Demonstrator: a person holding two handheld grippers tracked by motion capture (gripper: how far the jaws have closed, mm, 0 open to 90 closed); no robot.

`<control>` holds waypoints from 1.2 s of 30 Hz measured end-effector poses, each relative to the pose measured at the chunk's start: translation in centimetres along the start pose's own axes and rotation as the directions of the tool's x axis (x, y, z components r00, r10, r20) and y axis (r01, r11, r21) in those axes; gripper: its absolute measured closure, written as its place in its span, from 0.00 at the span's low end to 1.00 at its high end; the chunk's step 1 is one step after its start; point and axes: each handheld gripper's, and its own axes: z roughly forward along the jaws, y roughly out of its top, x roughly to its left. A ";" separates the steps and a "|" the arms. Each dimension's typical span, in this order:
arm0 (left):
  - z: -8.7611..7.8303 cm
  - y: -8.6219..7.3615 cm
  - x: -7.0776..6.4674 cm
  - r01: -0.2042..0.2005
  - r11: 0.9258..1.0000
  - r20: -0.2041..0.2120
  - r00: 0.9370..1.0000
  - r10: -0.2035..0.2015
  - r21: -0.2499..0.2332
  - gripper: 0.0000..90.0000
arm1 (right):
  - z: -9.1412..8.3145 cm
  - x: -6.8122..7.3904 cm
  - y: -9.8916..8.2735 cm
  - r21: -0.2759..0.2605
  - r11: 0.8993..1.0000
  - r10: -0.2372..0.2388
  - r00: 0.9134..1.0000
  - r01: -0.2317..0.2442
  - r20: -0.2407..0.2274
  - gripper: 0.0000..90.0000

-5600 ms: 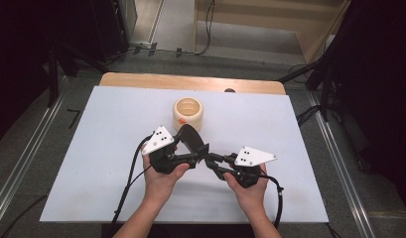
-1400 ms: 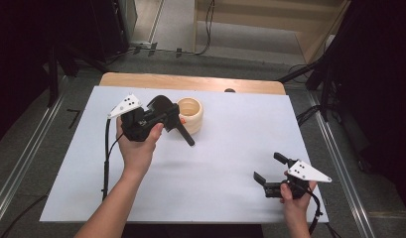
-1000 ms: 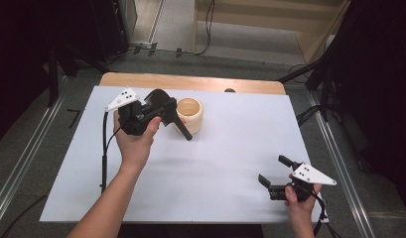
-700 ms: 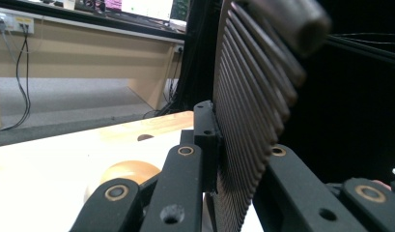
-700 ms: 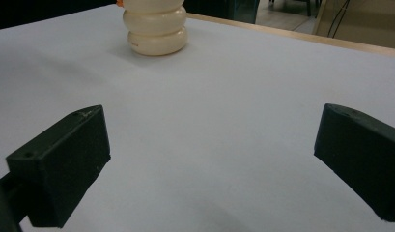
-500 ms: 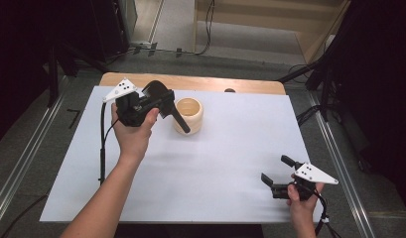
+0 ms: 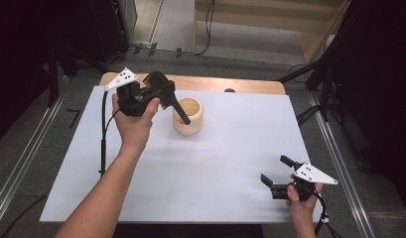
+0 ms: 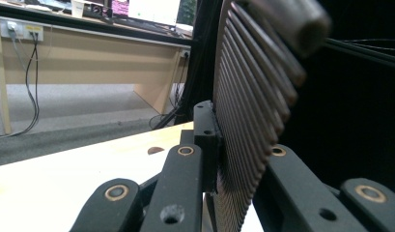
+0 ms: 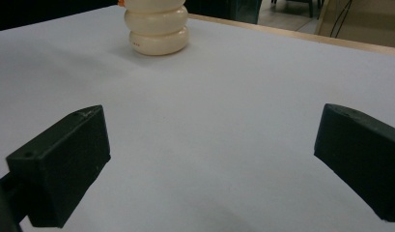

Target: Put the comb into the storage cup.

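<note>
The cream ribbed cup (image 7: pixel 187 116) stands upright toward the far side of the white table (image 7: pixel 240 148), a little left of centre, with something orange just visible inside its mouth; the left gripper (image 7: pixel 182 113) is raised just to the cup's left, its black jaws slanting down and rightward so that the tips lie over the cup's rim; in the left gripper view the ribbed pads sit pressed flat against each other, so I take the jaws to be closed on nothing, though the tips themselves are out of that picture and I would not swear to it; the right gripper (image 7: pixel 276 171) rests low at the near right corner, jaws spread wide and empty, pointing across bare table at the cup (image 9: pixel 156 26), well apart from it; the left hand (image 7: pixel 133 124) is plainly the nearer.
</note>
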 end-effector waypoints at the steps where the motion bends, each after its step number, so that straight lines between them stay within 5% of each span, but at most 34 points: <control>1: 0.1 0.1 0.1 0.002 1.000 -0.004 1.000 -0.002 0.001 0.93 | 0.0 0.0 0.0 0.000 1.000 -0.001 1.000 0.001 0.000 0.00; 36: 2.9 1.2 2.2 0.002 1.000 -0.071 0.997 -0.001 0.011 0.93 | 0.1 0.0 0.0 0.000 1.000 0.005 1.000 -0.005 -0.004 0.00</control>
